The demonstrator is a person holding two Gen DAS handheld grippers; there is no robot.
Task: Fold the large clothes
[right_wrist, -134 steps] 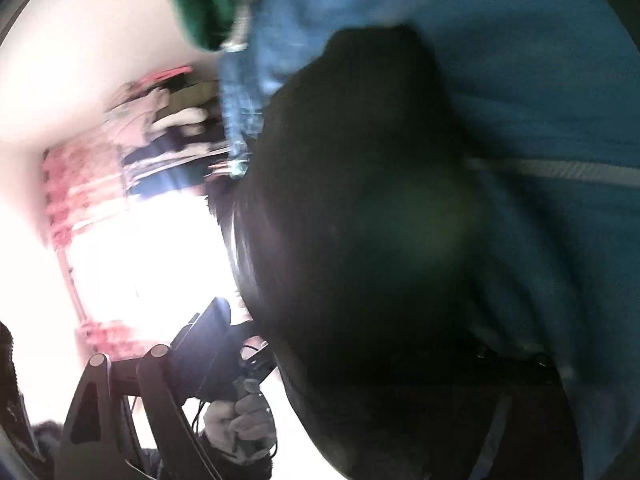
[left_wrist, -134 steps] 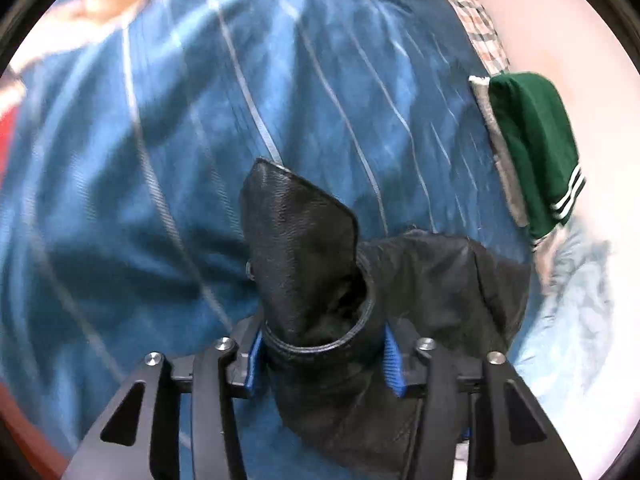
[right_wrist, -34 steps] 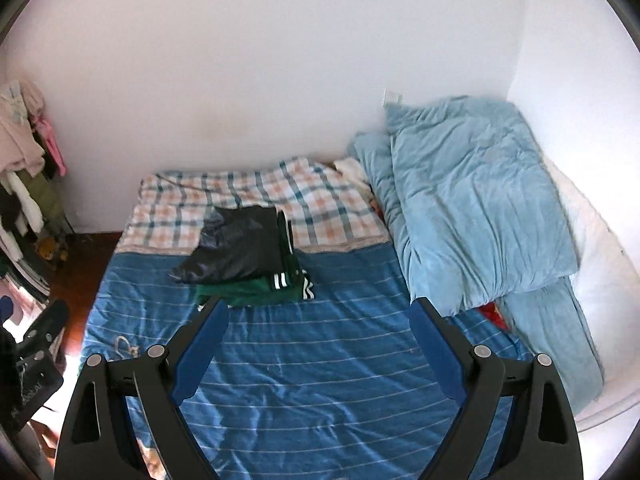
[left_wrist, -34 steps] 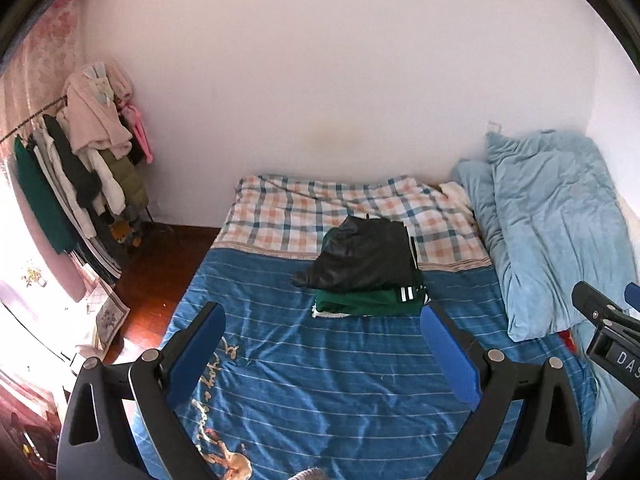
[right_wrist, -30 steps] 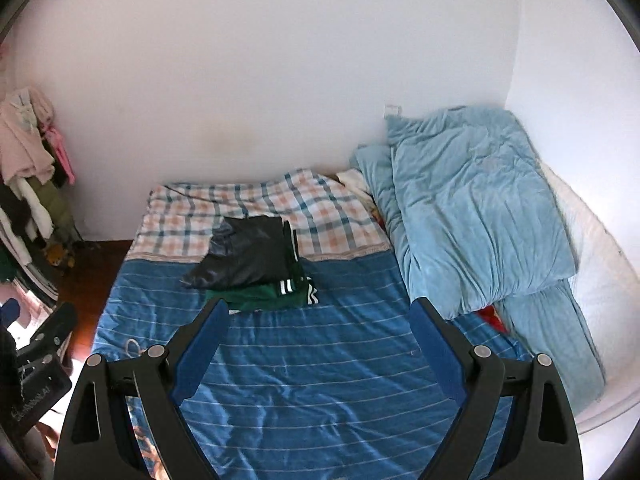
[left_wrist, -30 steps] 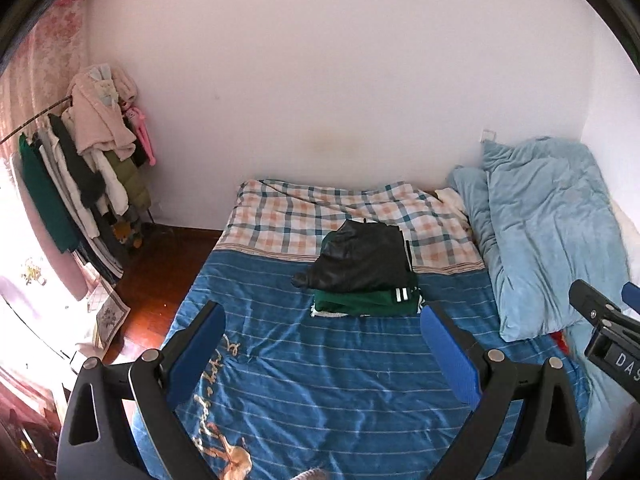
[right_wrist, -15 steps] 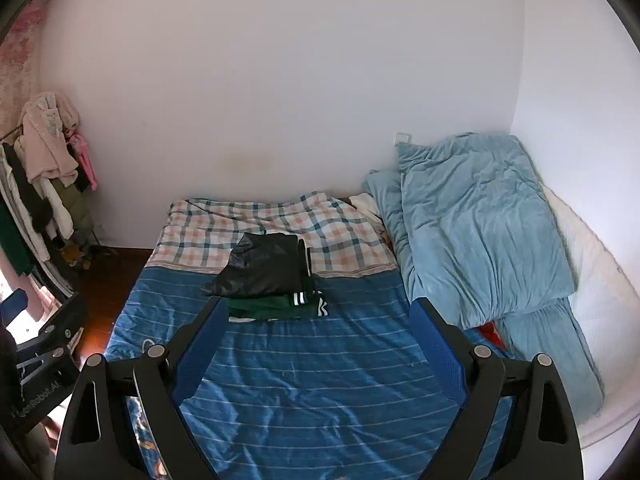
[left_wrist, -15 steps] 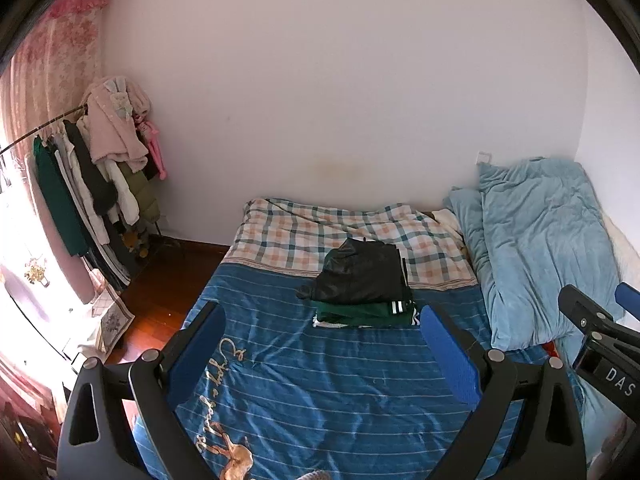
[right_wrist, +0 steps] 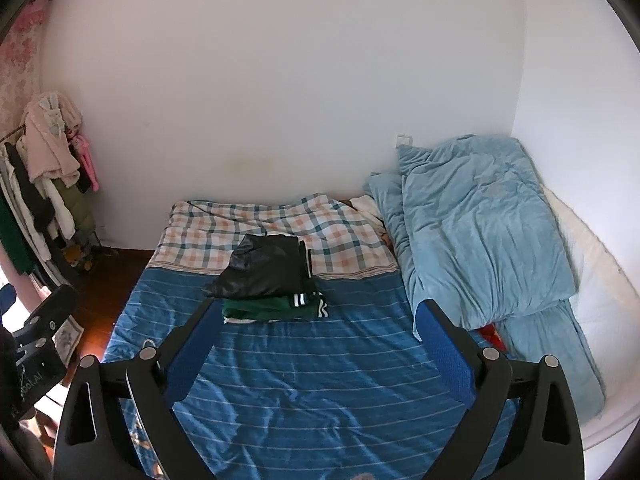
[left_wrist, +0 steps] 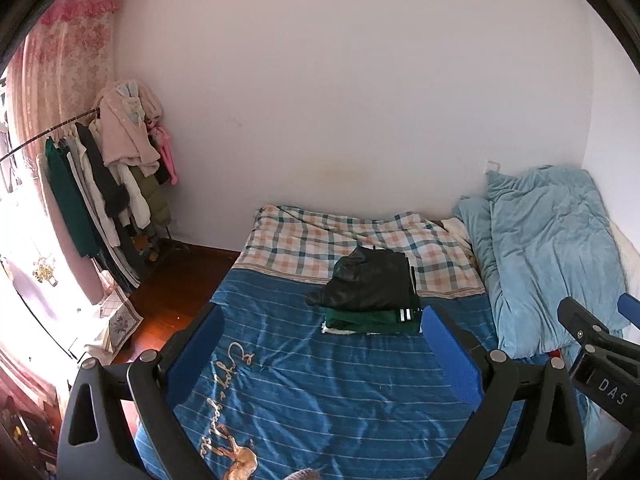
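Note:
A folded black garment (left_wrist: 370, 280) lies on top of a folded green garment (left_wrist: 370, 322) in the middle of the bed, on the blue striped cover (left_wrist: 340, 400). The same stack shows in the right wrist view, black (right_wrist: 266, 268) over green (right_wrist: 276, 308). My left gripper (left_wrist: 320, 340) is open and empty, well back from the stack. My right gripper (right_wrist: 312, 334) is open and empty, also well back from it. Each gripper shows at the edge of the other's view.
A checked blanket (left_wrist: 352, 244) covers the far end of the bed. A folded light blue duvet (right_wrist: 476, 232) lies along the right side by the wall. A clothes rack (left_wrist: 100, 200) with several hanging garments stands at the left. Wooden floor (left_wrist: 172, 276) lies between rack and bed.
4.5 s ago my left gripper was shut on the black garment close to the bed. Now both grippers are open and have pulled back and up; the stack looks smaller and farther.

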